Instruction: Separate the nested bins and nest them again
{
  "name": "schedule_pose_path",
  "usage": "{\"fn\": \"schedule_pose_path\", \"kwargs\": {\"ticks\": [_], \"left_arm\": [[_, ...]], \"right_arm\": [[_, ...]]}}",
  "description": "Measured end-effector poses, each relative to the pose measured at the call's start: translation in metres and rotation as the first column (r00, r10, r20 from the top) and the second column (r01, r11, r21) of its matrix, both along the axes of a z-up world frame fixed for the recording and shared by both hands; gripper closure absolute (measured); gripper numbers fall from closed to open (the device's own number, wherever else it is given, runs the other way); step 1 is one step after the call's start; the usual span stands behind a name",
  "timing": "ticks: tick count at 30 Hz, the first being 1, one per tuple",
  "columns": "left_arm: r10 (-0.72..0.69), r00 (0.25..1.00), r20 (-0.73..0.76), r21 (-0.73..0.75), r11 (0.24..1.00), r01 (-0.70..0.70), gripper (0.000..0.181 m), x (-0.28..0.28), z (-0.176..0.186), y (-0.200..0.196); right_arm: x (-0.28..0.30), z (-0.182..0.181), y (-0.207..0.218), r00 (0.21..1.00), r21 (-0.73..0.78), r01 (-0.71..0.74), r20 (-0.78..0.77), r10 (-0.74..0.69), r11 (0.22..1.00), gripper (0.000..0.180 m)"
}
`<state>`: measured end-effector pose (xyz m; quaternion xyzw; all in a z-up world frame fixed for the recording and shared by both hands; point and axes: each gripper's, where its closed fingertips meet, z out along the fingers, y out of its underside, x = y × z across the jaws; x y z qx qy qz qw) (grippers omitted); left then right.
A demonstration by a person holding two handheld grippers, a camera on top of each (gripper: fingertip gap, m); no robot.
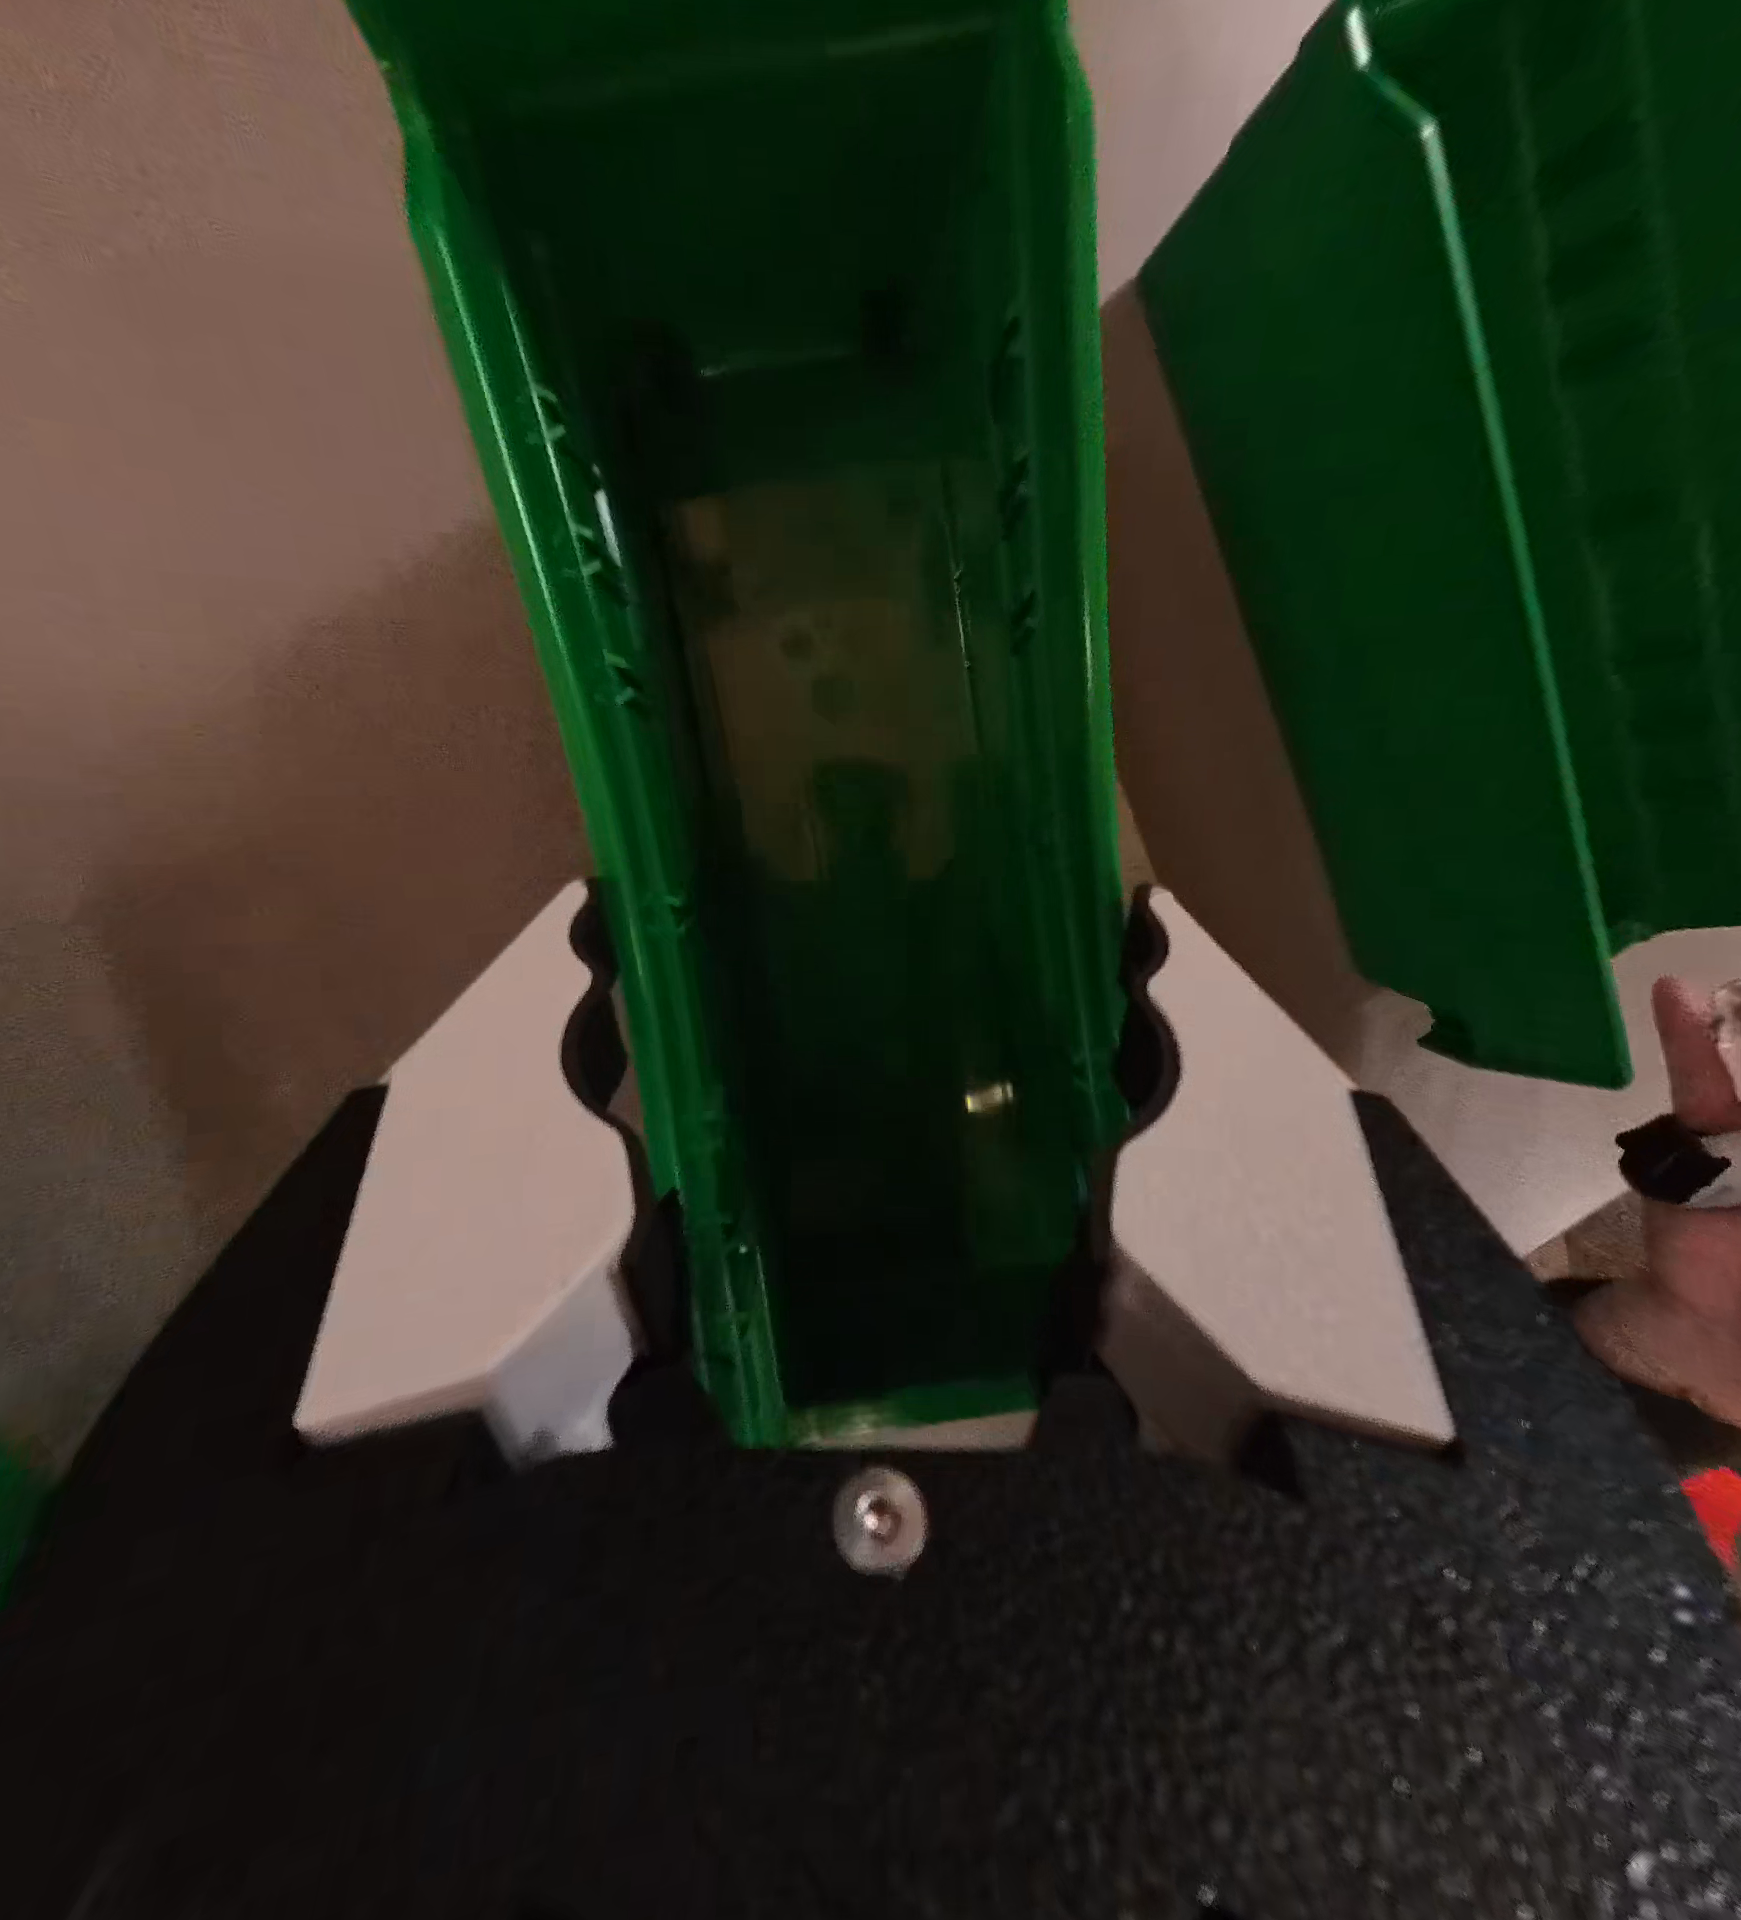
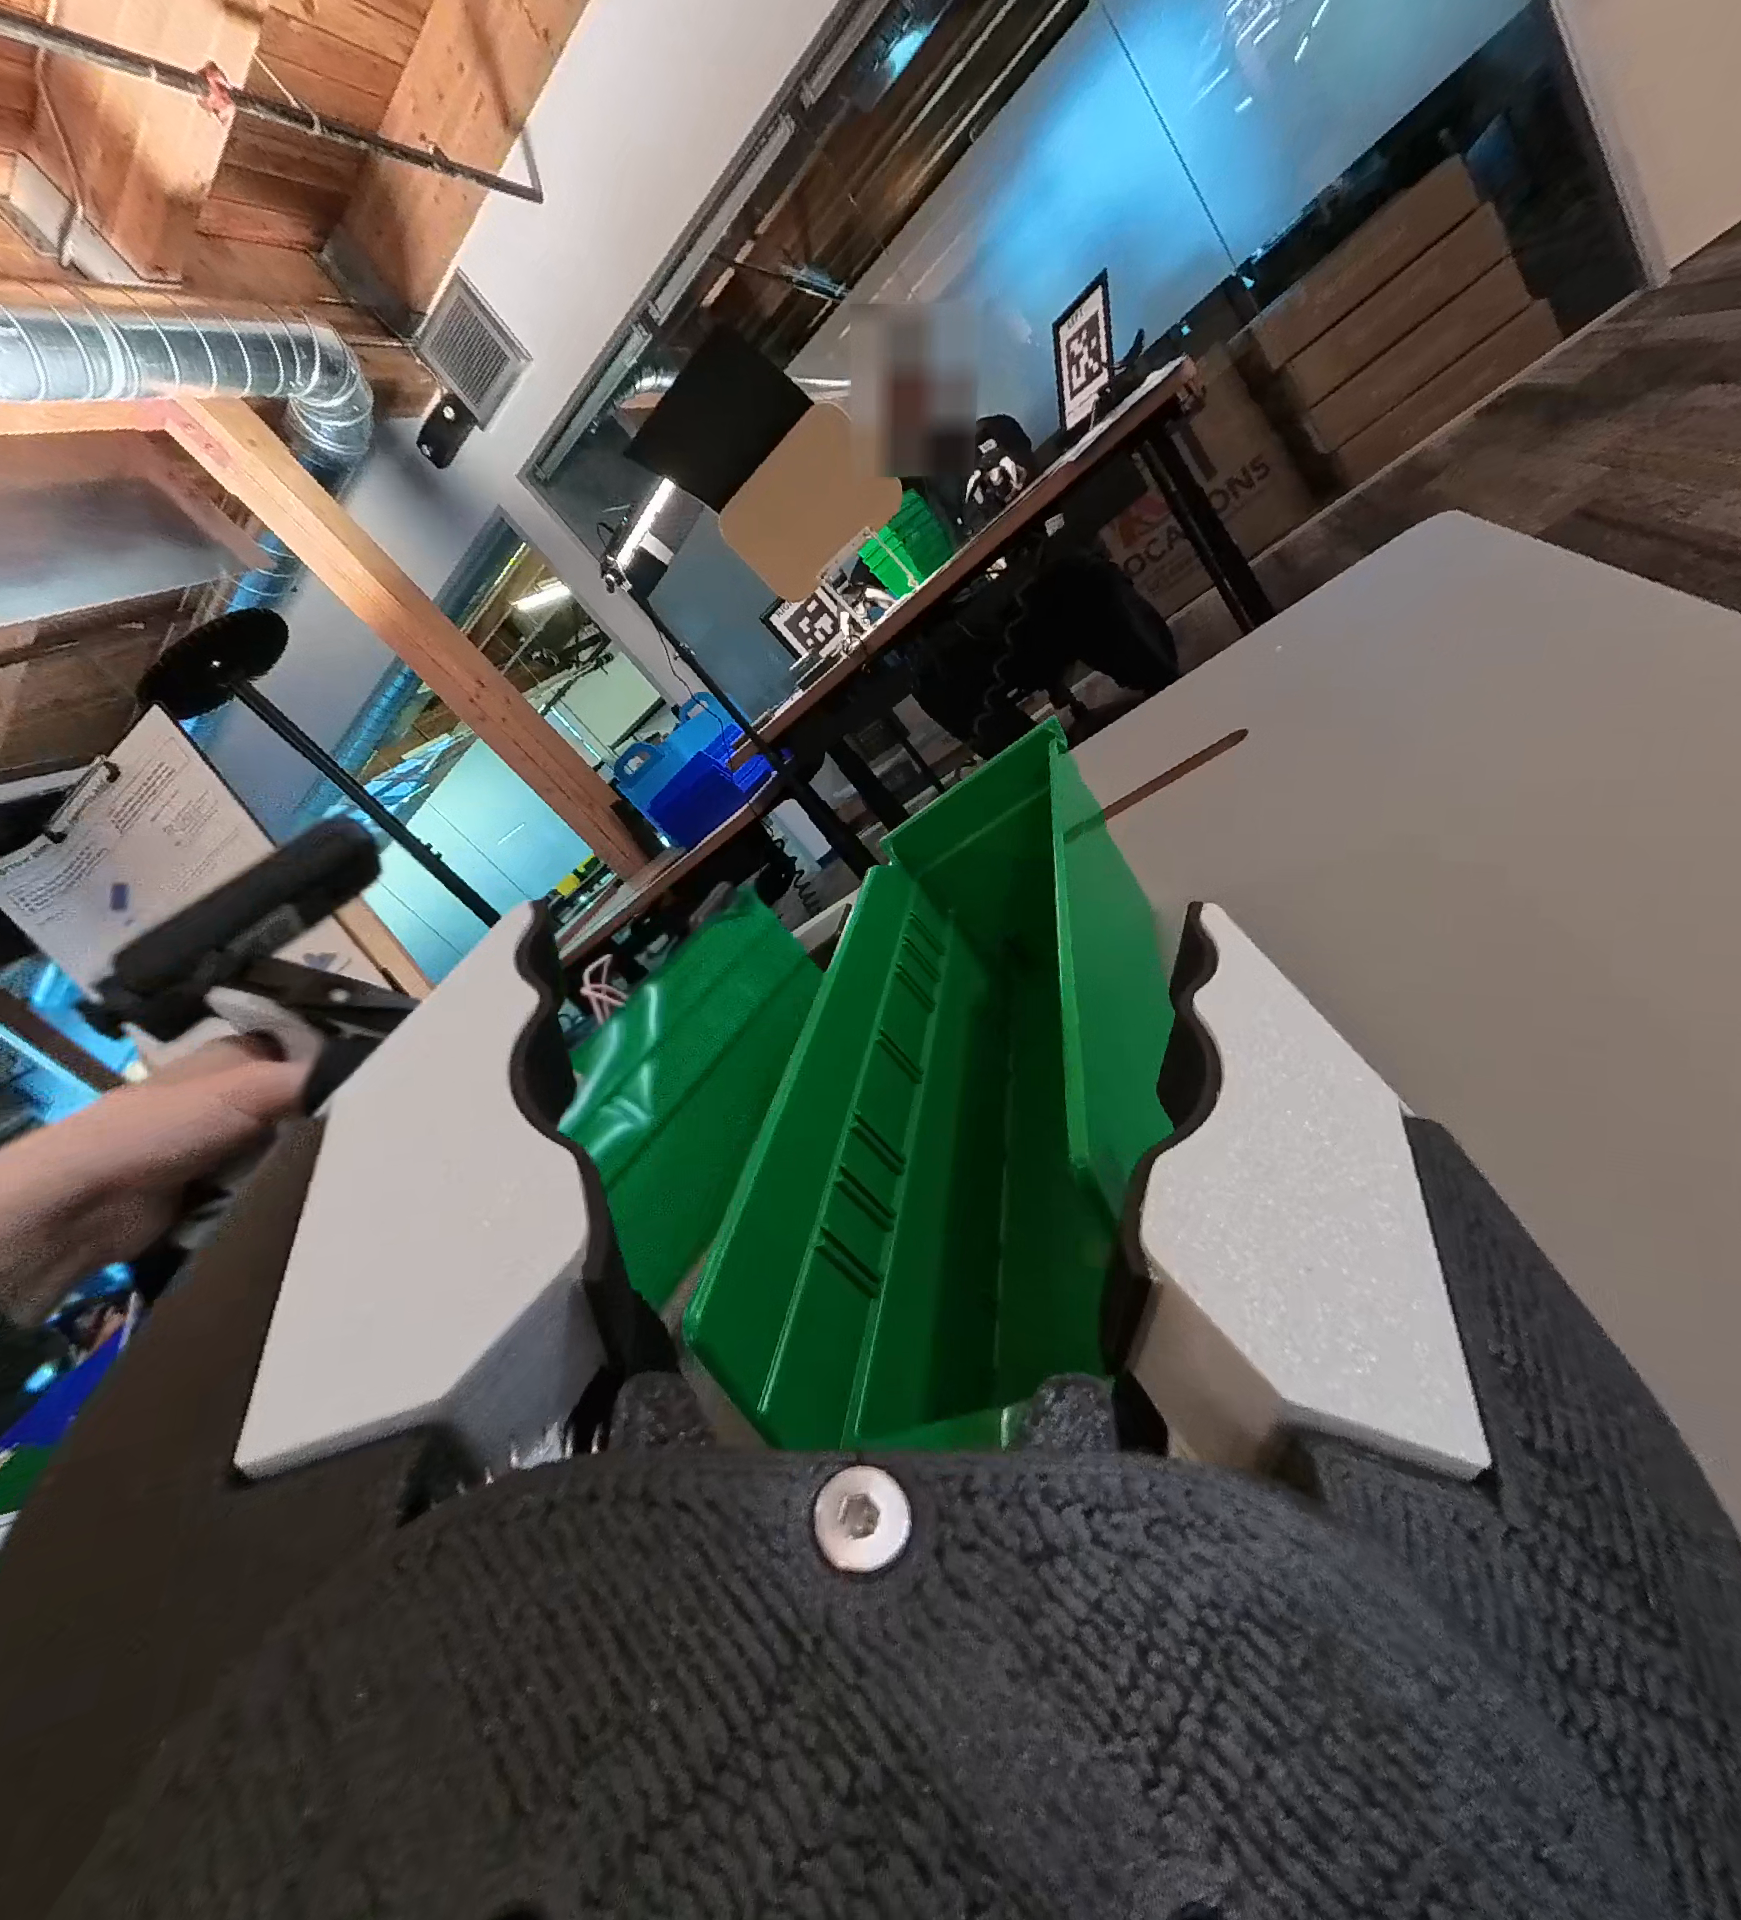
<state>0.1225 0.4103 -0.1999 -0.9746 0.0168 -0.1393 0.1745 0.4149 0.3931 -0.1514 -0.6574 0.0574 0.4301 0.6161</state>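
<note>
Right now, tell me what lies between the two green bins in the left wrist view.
Nothing lies there. Between the bin in the left claw and the second green bin, the left wrist view shows only a bare strip of tan surface.

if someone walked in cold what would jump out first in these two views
Bright green dominates: a long narrow green bin runs straight up the middle of the left wrist view, clamped between the left tool. A second green bin fills the right tool the same way, and it also hangs at the upper right of the left wrist view. Behind it, a silver duct and timber beams crowd the tilted background.
</note>
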Motion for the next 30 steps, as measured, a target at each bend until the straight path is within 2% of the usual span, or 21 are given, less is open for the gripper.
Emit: {"fn": "schedule_pose_path", "kwargs": {"ticks": [2, 4, 10, 11, 13, 15, 18, 20, 22, 24, 26, 28, 30], "left_arm": [[0.027, 1.000, 0.001, -0.012, 1.000, -0.027, 0.083, 0.012, -0.020, 0.003], [0.096, 0.995, -0.003, 0.046, 0.994, -0.096, 0.082, 0.016, -0.019, 0.013], [0.234, 0.971, -0.048, 0.034, 0.972, -0.232, 0.070, 0.027, -0.021, 0.015], [0.233, 0.972, -0.021, 0.054, 0.971, -0.231, 0.075, 0.034, -0.017, 0.018], [0.221, 0.974, 0.045, 0.030, 0.975, -0.222, 0.069, 0.051, -0.016, 0.018], [0.187, 0.982, 0.035, -0.006, 0.982, -0.186, 0.067, 0.057, -0.022, 0.013], [0.073, 0.997, -0.010, -0.029, 0.997, -0.073, 0.069, 0.056, -0.025, 0.007], [-0.003, 1.000, 0.022, -0.030, 1.000, 0.003, 0.067, 0.052, -0.015, 0.003], [-0.046, 0.998, 0.031, 0.027, 0.999, 0.045, 0.065, 0.032, 0.006, 0.004], [-0.039, 0.998, -0.047, 0.062, 0.997, 0.042, 0.064, -0.013, 0.026, 0.001], [0.007, 0.990, -0.140, 0.078, 0.997, 0.004, 0.059, -0.070, 0.044, -0.008], [0.079, 0.977, -0.201, 0.148, 0.988, -0.049, 0.044, -0.128, 0.063, -0.013], [0.140, 0.966, -0.219, 0.223, 0.971, -0.090, 0.043, -0.179, 0.081, -0.024]], "right_arm": [[0.000, -0.001, 0.000, 1.000, -0.007, -0.010, -0.009, 0.010, 1.000, 0.064], [0.001, -0.001, 0.001, 1.000, -0.011, 0.002, -0.010, -0.002, 1.000, 0.064], [-0.005, -0.001, 0.001, 1.000, -0.010, -0.012, 0.005, 0.012, 1.000, 0.064], [-0.006, -0.001, 0.001, 1.000, -0.011, -0.016, 0.007, 0.016, 1.000, 0.064], [-0.007, -0.001, 0.000, 1.000, -0.010, -0.017, 0.010, 0.017, 1.000, 0.064], [-0.006, 0.000, 0.000, 1.000, -0.008, -0.016, 0.006, 0.016, 1.000, 0.064], [-0.004, 0.001, -0.001, 1.000, -0.005, -0.018, -0.002, 0.018, 1.000, 0.064], [0.000, 0.002, -0.001, 1.000, -0.001, -0.010, -0.003, 0.010, 1.000, 0.064], [0.003, 0.002, -0.001, 1.000, 0.001, -0.003, -0.011, 0.003, 1.000, 0.064], [0.005, 0.002, 0.000, 1.000, -0.002, 0.001, -0.018, -0.001, 1.000, 0.064], [0.006, 0.000, 0.000, 1.000, -0.007, 0.003, -0.025, -0.003, 1.000, 0.064], [0.006, -0.001, 0.001, 1.000, -0.010, 0.001, -0.032, -0.001, 1.000, 0.064], [0.006, -0.001, 0.001, 1.000, -0.011, 0.003, -0.031, -0.003, 1.000, 0.064]]}}
